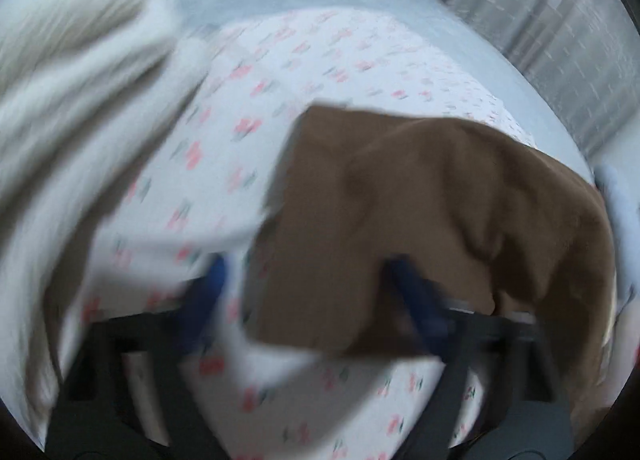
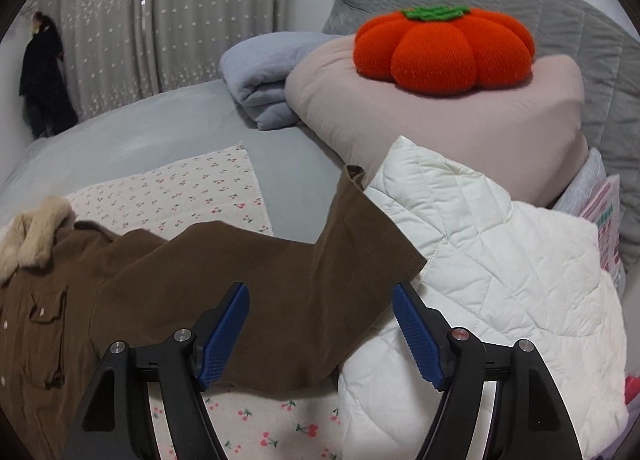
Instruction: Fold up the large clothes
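The brown corduroy jacket with a cream fur collar (image 2: 120, 292) is lying on the cherry-print quilt (image 2: 192, 191) on the bed, 1 sleeve stretched up against a white quilted coat (image 2: 500, 260). Right gripper (image 2: 320, 324) is spread wide over that sleeve, pads clear of it. Left gripper (image 1: 308, 300) view is super blurry, brown fabric hangs between its blue fingers (image 1: 416, 300), can't tell if it's pinched.
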Demonstrator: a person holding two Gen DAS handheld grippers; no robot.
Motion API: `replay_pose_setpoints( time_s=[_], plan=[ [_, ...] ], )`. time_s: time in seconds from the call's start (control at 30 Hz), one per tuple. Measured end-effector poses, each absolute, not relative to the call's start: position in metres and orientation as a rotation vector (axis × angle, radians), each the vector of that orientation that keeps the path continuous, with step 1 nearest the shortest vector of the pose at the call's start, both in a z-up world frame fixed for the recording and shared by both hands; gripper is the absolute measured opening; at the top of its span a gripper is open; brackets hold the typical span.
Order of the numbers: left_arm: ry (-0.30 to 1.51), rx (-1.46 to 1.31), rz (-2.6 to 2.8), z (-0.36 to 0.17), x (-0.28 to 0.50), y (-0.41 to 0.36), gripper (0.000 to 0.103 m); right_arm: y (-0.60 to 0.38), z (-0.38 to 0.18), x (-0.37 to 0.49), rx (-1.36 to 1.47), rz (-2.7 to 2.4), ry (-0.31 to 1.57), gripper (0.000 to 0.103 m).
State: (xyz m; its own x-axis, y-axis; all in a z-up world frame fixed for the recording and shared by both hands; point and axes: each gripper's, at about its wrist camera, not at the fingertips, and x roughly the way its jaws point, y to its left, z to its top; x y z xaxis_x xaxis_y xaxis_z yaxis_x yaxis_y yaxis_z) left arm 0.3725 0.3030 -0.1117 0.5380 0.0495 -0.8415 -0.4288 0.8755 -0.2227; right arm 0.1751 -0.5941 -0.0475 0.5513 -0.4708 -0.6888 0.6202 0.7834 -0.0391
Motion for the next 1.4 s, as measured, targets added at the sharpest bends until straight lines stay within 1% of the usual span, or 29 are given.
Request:
replay_pose_setpoints(
  time_s=[0.03, 0.07, 0.13, 0.2, 0.23, 0.3, 0.33, 0.37, 0.4, 0.43, 0.5, 0.6, 0.63, 0.7, 0.73, 0.77, 0.8, 0.83, 0.87, 0.9, 0.97, 1.0, 1.07, 1.2, 1.4],
  plan=[
    [0.983, -0.398, 0.304, -0.110, 0.379, 0.299, 0.019, -0.600, -0.049, 0.177, 0.228, -0.672, 0.743, 0.076],
    [0.998, -0.348, 0.354, -0.105, 0.386, 0.295, 0.008, -0.605, -0.050, 0.179, 0.236, -0.691, 0.745, 0.076],
    [0.979, -0.313, 0.389, -0.083, 0.393, 0.294, 0.007, -0.614, -0.054, 0.183, 0.247, -0.723, 0.749, 0.076],
    [0.894, -0.230, 0.452, -0.040, 0.390, 0.293, 0.006, -0.621, -0.059, 0.187, 0.250, -0.750, 0.760, 0.076],
    [0.845, -0.175, 0.481, -0.022, 0.385, 0.294, 0.006, -0.623, -0.061, 0.188, 0.251, -0.759, 0.766, 0.074],
    [0.728, -0.032, 0.566, 0.024, 0.377, 0.298, 0.006, -0.626, -0.064, 0.190, 0.242, -0.772, 0.776, 0.068],
    [0.670, 0.030, 0.623, 0.047, 0.371, 0.303, 0.006, -0.626, -0.064, 0.191, 0.235, -0.777, 0.778, 0.063],
    [0.637, 0.061, 0.663, 0.060, 0.373, 0.311, 0.006, -0.627, -0.065, 0.191, 0.229, -0.782, 0.779, 0.058],
    [0.624, 0.078, 0.694, 0.071, 0.371, 0.320, 0.006, -0.628, -0.065, 0.191, 0.227, -0.784, 0.781, 0.056],
    [0.640, 0.065, 0.703, 0.078, 0.370, 0.332, 0.007, -0.629, -0.066, 0.192, 0.229, -0.785, 0.783, 0.054],
    [0.695, 0.072, 0.725, 0.073, 0.373, 0.347, 0.007, -0.629, -0.064, 0.190, 0.249, -0.777, 0.775, 0.054],
    [0.801, 0.244, 0.840, 0.042, 0.383, 0.353, 0.007, -0.628, -0.061, 0.184, 0.308, -0.737, 0.749, 0.060],
    [0.854, 0.255, 0.844, 0.028, 0.386, 0.356, 0.012, -0.627, -0.060, 0.182, 0.329, -0.719, 0.747, 0.065],
    [0.899, 0.233, 0.853, 0.012, 0.384, 0.359, 0.012, -0.626, -0.057, 0.179, 0.350, -0.706, 0.749, 0.067],
    [0.890, 0.231, 0.848, 0.010, 0.381, 0.354, 0.020, -0.625, -0.053, 0.177, 0.361, -0.703, 0.747, 0.067],
    [0.870, 0.235, 0.827, 0.010, 0.380, 0.345, 0.037, -0.623, -0.049, 0.176, 0.368, -0.693, 0.740, 0.067],
    [0.852, 0.241, 0.799, 0.011, 0.374, 0.334, 0.048, -0.618, -0.043, 0.177, 0.372, -0.678, 0.727, 0.067],
    [0.830, 0.249, 0.766, 0.014, 0.372, 0.324, 0.067, -0.612, -0.037, 0.178, 0.365, -0.666, 0.715, 0.068],
    [0.804, 0.262, 0.720, 0.017, 0.373, 0.310, 0.075, -0.605, -0.030, 0.181, 0.349, -0.655, 0.700, 0.070],
    [0.780, 0.276, 0.654, 0.021, 0.375, 0.290, 0.076, -0.594, -0.023, 0.187, 0.324, -0.639, 0.682, 0.073],
    [0.779, 0.281, 0.498, 0.024, 0.384, 0.252, 0.080, -0.572, -0.011, 0.201, 0.268, -0.584, 0.653, 0.084],
    [0.787, 0.271, 0.426, 0.025, 0.393, 0.239, 0.081, -0.560, -0.008, 0.213, 0.237, -0.543, 0.654, 0.085],
    [0.808, 0.255, 0.259, 0.020, 0.410, 0.207, 0.081, -0.536, -0.008, 0.241, 0.178, -0.441, 0.692, 0.086],
    [0.819, 0.311, -0.007, -0.001, 0.441, 0.139, 0.081, -0.491, -0.027, 0.302, 0.104, -0.216, 0.786, 0.086],
    [0.886, 0.312, -0.211, -0.032, 0.475, 0.064, 0.081, -0.438, -0.058, 0.381, 0.052, -0.042, 0.863, 0.086]
  ],
)
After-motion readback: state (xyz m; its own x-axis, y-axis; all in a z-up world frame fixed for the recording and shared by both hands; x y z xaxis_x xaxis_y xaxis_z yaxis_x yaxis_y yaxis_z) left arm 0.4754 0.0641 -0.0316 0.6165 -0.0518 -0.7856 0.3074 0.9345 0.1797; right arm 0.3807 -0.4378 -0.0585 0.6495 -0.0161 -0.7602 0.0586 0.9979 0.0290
